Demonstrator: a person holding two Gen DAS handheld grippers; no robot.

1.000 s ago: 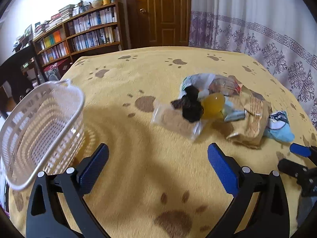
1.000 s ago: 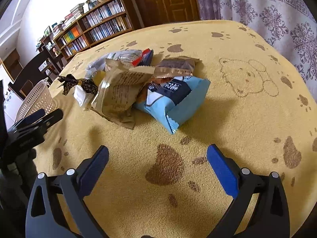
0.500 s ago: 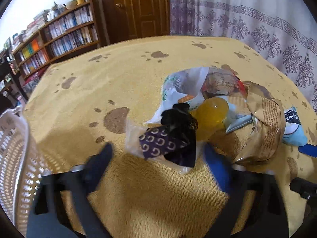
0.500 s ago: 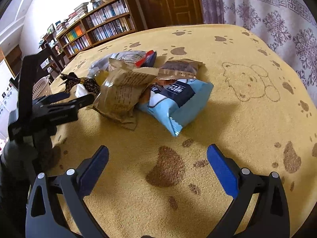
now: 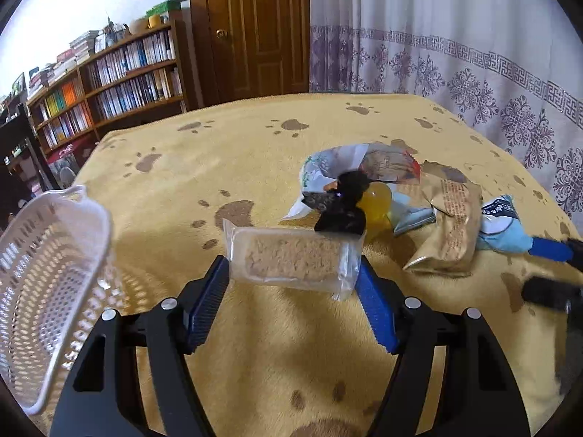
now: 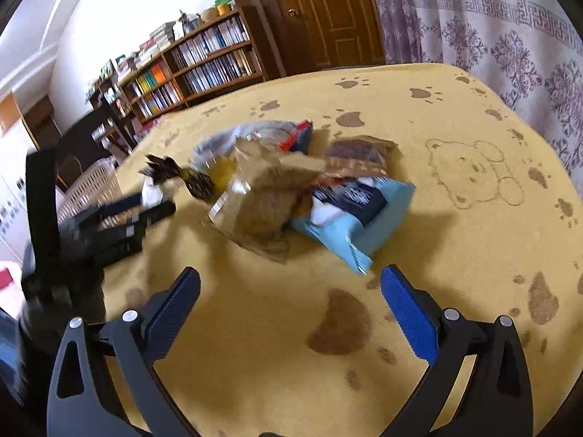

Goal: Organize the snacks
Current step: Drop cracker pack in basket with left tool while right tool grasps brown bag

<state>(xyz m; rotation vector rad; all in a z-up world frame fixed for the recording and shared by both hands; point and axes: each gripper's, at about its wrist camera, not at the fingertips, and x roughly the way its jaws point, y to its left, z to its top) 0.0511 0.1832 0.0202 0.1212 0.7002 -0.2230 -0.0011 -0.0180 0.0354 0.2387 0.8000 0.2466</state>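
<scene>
Left gripper (image 5: 293, 278) is clamped on a clear-wrapped cracker pack (image 5: 291, 259), one blue pad on each short end. The pack is lifted off the yellow paw-print cloth (image 5: 291, 346), long side across the fingers, slightly tilted, with a dark ribbon bow (image 5: 344, 205) at its far right corner.

White plastic basket (image 5: 47, 276) sits left of the left finger, close beside it, tipped with its opening facing the gripper. Nothing visible inside it.

Rest of the snack pile lies beyond and right of the fingertips: a yellow jelly cup (image 5: 377, 200) just behind the bow, a white-and-picture bag (image 5: 364, 164) further out, a brown paper-look bag (image 5: 452, 229) to the right, and a light blue bag (image 5: 506, 229) at the far right. All touch or overlap.

Right gripper (image 6: 291, 291) has its fingers spread wide, nothing between them, hovering over bare cloth. From its camera the light blue bag (image 6: 353, 211) is straight ahead of the fingertips, near but not touching, with the brown bag (image 6: 262, 196) to its left and a darker flat packet (image 6: 359, 153) behind. That view is motion-blurred, so finer detail isn't readable.

The left gripper shows there as a black frame off to the left of the left finger. Bookshelf (image 5: 109, 83) and wooden door (image 5: 255, 29) sit behind the table.
</scene>
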